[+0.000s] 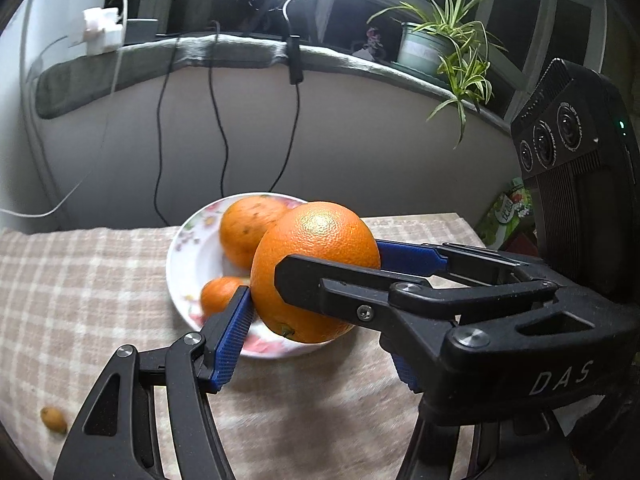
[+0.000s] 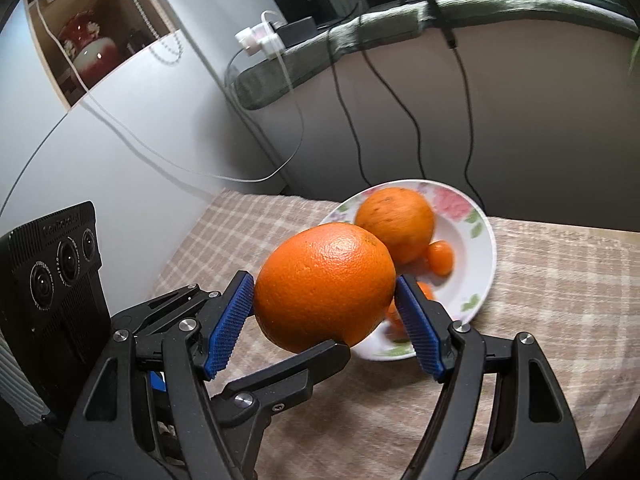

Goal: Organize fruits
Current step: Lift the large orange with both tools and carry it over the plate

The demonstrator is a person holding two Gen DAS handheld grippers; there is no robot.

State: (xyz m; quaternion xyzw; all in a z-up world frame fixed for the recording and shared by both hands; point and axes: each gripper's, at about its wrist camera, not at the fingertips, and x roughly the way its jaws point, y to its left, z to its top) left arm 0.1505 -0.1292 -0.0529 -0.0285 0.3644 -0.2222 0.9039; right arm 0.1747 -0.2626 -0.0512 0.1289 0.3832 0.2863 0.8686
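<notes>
both grippers, left [image 1: 316, 280] and right [image 2: 326, 308], have their jaws clenched on one large orange [image 2: 324, 284]. it hangs above the flowered plate [image 2: 486, 240] on the worktop.

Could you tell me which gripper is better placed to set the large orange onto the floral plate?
Right. The right gripper has both blue pads pressed on the large orange, with the floral plate just ahead. The left gripper shows only one pad against it.
</notes>
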